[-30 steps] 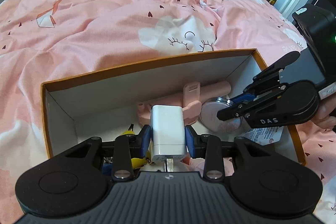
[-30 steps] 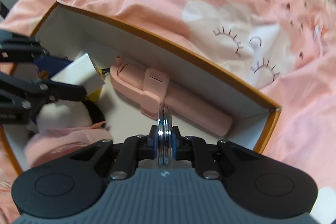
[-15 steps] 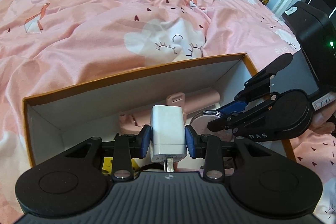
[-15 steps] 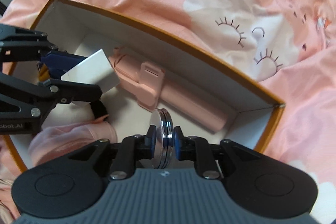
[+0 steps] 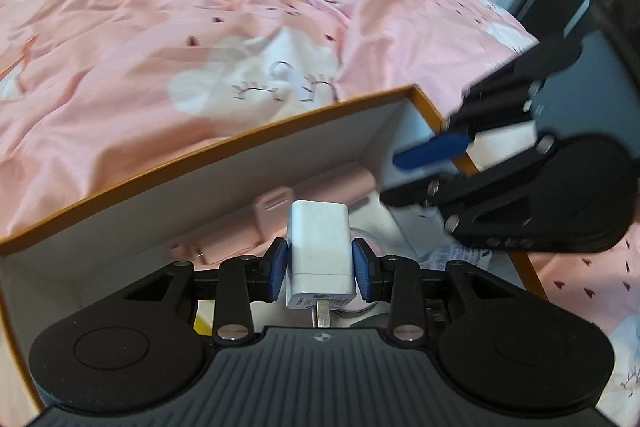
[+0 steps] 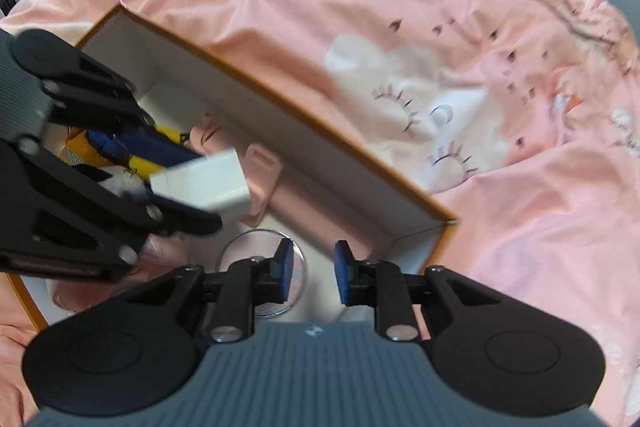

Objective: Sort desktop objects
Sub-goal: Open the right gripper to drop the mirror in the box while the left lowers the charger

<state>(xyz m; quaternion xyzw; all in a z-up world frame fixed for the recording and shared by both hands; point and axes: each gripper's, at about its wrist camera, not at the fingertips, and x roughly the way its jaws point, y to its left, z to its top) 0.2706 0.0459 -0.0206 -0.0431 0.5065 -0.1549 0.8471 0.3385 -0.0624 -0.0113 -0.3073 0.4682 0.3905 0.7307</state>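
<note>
The left gripper is clenching a white charger between its blue pads and holding it above the inside of the orange-edged box, which is lying on a pink bedcover. The right gripper is opening its jaws over the right end of the box, with nothing between them. A round metal disc is lying flat on the box floor under it, near a pink stick-shaped gadget resting along the far wall.
</note>
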